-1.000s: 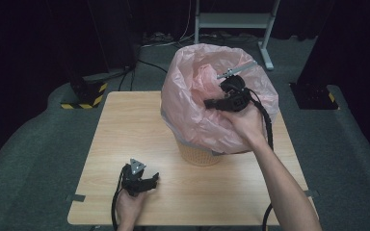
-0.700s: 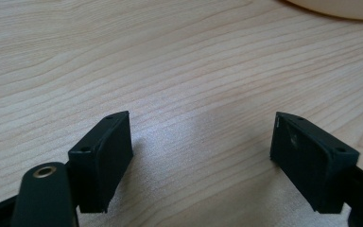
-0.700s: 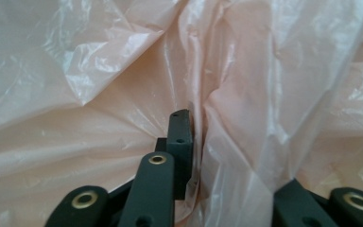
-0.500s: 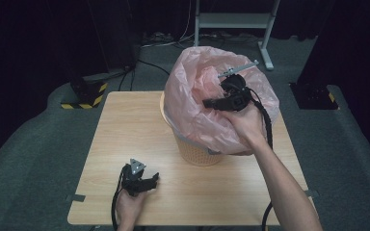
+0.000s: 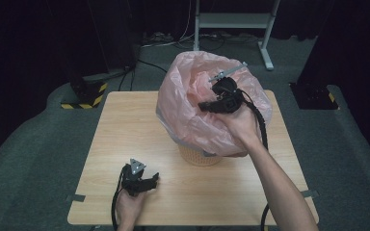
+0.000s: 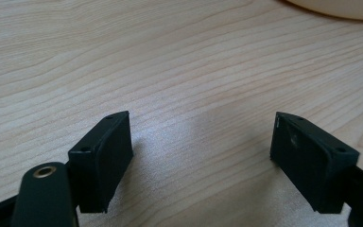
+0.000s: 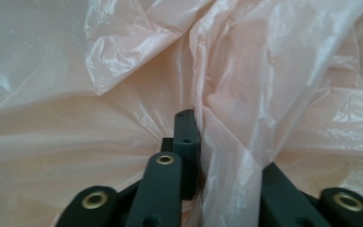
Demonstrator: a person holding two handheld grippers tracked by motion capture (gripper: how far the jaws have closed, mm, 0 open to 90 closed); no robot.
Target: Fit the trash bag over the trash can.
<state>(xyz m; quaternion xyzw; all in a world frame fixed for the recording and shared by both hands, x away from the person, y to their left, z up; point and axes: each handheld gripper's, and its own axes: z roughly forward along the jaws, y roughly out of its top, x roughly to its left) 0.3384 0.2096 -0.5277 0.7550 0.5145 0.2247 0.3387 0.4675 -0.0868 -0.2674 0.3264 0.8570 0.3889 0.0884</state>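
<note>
R gripper (image 5: 207, 105) pinching pink bag (image 5: 192, 110); L gripper (image 5: 144, 182) idle on table (image 5: 125, 125).

High view: pink plastic bag billows over a tan basket (image 5: 200, 156), centre-right of frame, hiding most of it. R gripper sits at bag's upper right, held by right hand (image 5: 238, 122); in right gripper view its jaws are pressed together w/ a fold of film between them. L gripper at lower left near table's front edge, in left hand (image 5: 127, 207), jaws spread wide over bare wood, nothing between.

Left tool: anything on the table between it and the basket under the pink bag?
Nothing: bare wood. In the high view, open tabletop separates the left tool from the basket; the left gripper view shows plain wood ahead.
</note>
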